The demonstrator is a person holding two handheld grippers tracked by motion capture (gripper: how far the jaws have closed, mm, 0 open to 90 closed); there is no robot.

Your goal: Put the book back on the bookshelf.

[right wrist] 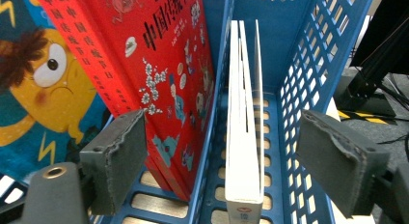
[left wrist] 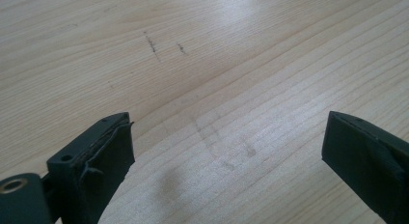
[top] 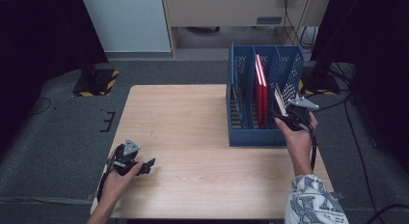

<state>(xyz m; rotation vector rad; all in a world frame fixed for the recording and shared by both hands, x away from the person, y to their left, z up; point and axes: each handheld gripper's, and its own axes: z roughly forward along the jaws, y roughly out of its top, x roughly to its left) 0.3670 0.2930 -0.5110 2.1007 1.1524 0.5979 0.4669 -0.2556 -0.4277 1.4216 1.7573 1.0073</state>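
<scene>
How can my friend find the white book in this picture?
Look for the blue rack on the table's right side. The white book stands upright in its rightmost slot, next to a bright red book; it's the pale, thin one.

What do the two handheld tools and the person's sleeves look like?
Both are black two-jaw tools. The left tool and the right tool each carry a grey three-cornered plate on top and trail a black cable. The jaws end in flat dark foam pads with worn, ragged edges. The right arm wears a white sleeve with a dark blue pattern.
</scene>
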